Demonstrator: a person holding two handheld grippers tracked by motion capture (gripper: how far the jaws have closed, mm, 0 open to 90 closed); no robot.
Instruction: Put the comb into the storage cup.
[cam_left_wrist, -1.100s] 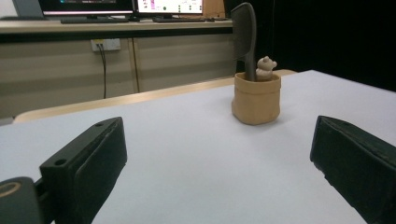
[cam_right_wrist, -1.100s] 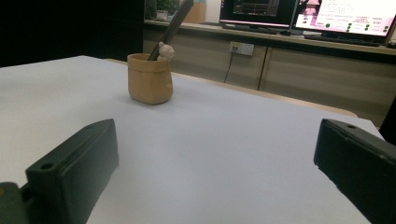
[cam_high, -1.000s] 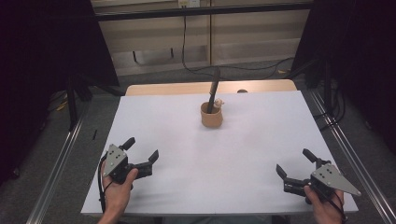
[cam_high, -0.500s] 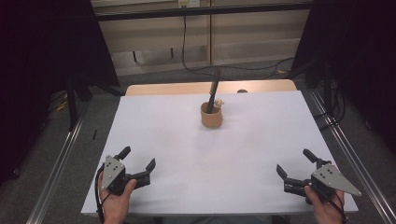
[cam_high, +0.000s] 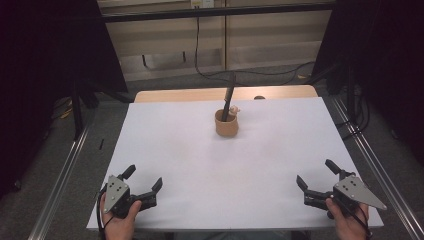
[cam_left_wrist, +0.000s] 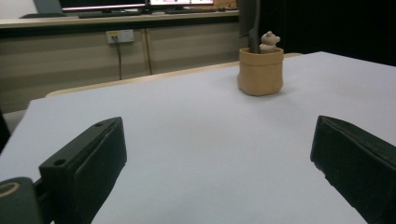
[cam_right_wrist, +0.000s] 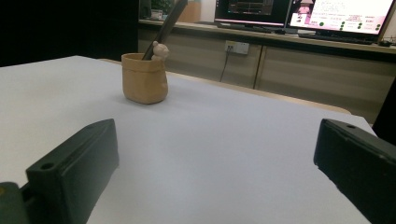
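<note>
no text, label or number is legible on anything here.

The left hand-held gripper has drawn back toward the person and now sits nearer the near-left corner of the white surface than a second ago. Its jaws have spread a little wider over that time, and they now stand well apart with nothing between them.

Tan pot beyond spread gripper jaws
</note>
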